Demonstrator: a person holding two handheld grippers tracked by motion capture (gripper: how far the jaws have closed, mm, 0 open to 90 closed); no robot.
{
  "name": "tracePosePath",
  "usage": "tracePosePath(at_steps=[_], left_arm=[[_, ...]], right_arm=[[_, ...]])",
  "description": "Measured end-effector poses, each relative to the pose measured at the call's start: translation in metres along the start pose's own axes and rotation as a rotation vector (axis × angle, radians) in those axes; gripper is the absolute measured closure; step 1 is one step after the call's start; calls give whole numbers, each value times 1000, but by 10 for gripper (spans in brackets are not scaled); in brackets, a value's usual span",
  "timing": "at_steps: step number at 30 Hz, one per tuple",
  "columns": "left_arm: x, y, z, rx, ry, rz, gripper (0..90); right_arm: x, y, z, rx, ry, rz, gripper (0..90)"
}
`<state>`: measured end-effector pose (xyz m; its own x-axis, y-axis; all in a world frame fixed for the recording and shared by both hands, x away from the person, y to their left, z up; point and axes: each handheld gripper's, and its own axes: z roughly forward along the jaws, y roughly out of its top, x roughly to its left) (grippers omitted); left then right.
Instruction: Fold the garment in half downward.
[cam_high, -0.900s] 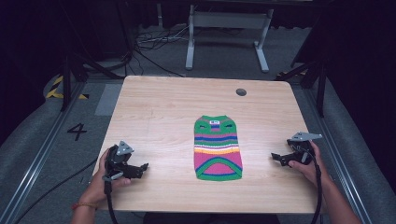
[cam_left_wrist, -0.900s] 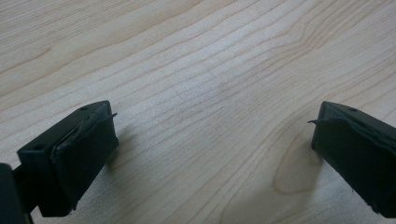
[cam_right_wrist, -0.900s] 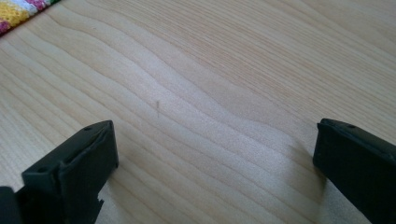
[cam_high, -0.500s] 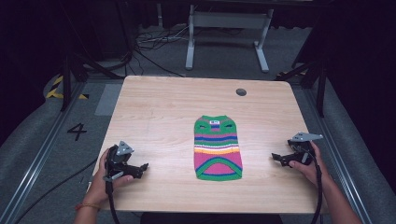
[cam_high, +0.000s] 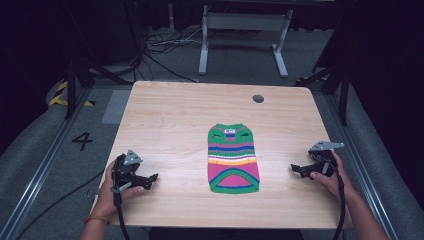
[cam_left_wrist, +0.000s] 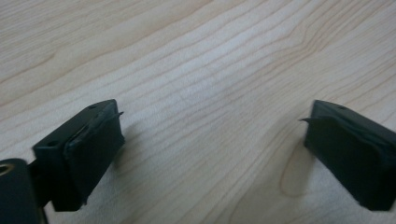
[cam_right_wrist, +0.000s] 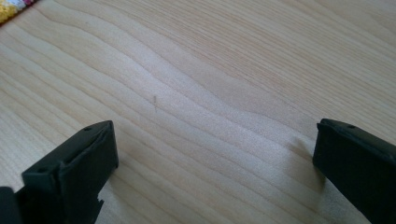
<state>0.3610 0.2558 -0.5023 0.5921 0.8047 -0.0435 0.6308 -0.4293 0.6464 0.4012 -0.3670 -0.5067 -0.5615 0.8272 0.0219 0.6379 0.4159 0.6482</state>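
Observation:
A small striped knitted sweater (cam_high: 232, 159), green, pink, blue and yellow, lies flat on the wooden table (cam_high: 175, 125), slightly right of the middle. My left gripper (cam_high: 150, 178) rests near the table's front left, held by a hand, its jaws wide apart over bare wood (cam_left_wrist: 210, 121). My right gripper (cam_high: 296, 170) sits near the front right edge, pointing toward the sweater, jaws also wide apart with nothing between them (cam_right_wrist: 215, 140). A corner of the sweater's yellow knit (cam_right_wrist: 9, 10) peeks into the right gripper view at top left.
A round cable hole (cam_high: 258, 98) sits near the table's far edge. Behind the table stands a grey metal frame (cam_high: 240, 30) with cables on the floor. A "4" marking (cam_high: 82, 141) is on the floor at left.

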Motion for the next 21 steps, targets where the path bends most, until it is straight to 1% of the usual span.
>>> tracePosePath(at_steps=[1,2,3,4,5,6,7,8,9,10,11,12,13,14,15,16,19,20,21], left_arm=[[1,2,0,-1,-3,13,109],[1,3,1,-6,-9,4,143],[1,5,1,6,-8,12,165],[0,7,2,16,-9,13,158],[0,12,3,18,-15,30,183],[0,12,3,18,-15,30,219],[0,15,2,22,-25,38,219],[0,18,1,23,-33,41,232],[0,21,1,18,-27,45,225],[1,24,1,18,-34,38,225],[1,29,1,1,-36,41,227],[2,33,0,-14,-52,41,235],[2,37,0,-26,-73,37,259],[2,41,0,-42,-86,45,280],[1,44,0,-46,-96,48,290],[0,48,2,-51,-107,49,296],[0,58,7,-50,-121,64,316],[0,61,9,-48,-117,67,320],[0,65,11,-45,-115,82,321]], right_arm=[[0,0,0,0,3,-2,22],[0,1,-1,-8,15,-9,77],[0,1,-2,-23,14,-8,176],[-1,3,-3,-36,12,-4,243],[2,6,-4,-49,8,-19,166],[2,6,-4,-49,8,-19,166],[3,8,-5,-53,3,-26,171],[4,11,-6,-60,8,-29,214],[4,14,-7,-74,19,-31,225],[4,16,-8,-78,25,-39,224],[4,18,-9,-76,27,-43,230],[4,22,-9,-71,33,-54,242],[3,25,-9,-66,29,-65,256],[2,29,-9,-63,39,-69,264],[0,33,-8,-68,53,-72,275],[0,36,-7,-69,51,-75,282],[-3,49,-3,-77,45,-78,295],[-4,53,-2,-80,49,-75,296],[-4,57,-1,-81,50,-77,299]])
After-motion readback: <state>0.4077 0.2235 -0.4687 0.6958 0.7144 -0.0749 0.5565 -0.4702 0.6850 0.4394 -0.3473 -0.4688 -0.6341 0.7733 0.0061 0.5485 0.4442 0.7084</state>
